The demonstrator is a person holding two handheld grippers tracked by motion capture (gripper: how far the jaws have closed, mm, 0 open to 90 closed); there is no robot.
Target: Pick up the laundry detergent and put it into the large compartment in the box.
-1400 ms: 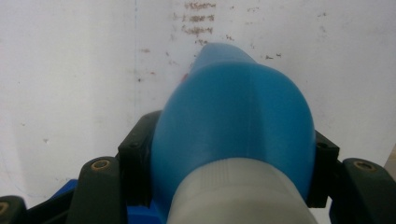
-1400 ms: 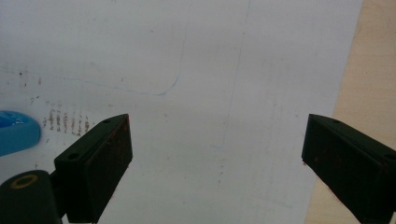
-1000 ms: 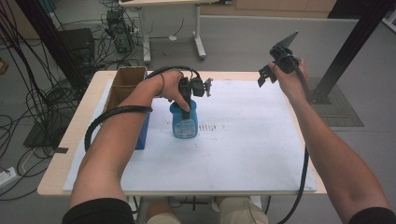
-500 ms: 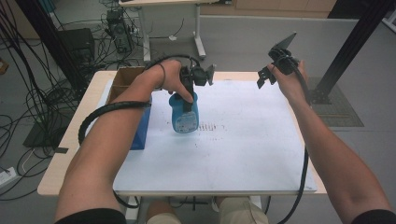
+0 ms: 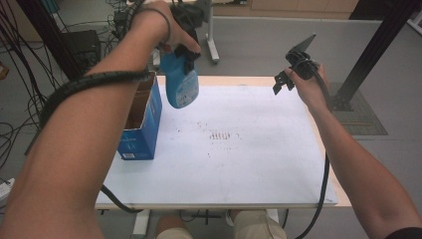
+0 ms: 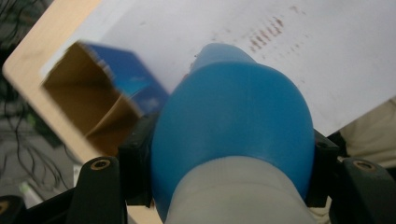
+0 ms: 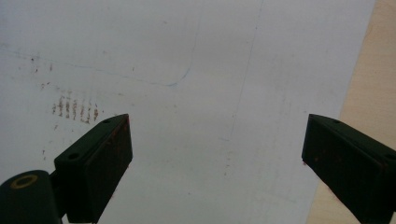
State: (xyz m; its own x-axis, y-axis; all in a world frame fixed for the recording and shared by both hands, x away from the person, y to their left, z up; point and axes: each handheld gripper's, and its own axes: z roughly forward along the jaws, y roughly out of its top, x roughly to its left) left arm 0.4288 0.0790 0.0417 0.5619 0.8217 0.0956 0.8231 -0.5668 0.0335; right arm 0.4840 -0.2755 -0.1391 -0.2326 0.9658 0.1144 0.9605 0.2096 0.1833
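Because the blue bottle (image 5: 180, 83) looks smooth and rounded, I keep my left gripper (image 5: 185, 56) pinching its shoulder under the white cap; my right gripper (image 7: 217, 163) stands spread wide.

An open blue cardboard box (image 5: 142, 124) is set at the left edge of the tabletop (image 5: 278, 194), which is covered by a white sheet (image 5: 249, 149) marked with brownish stains (image 5: 221, 135). Tangled cables (image 5: 20, 64) are seen on the grey floor (image 5: 249, 45) at left.
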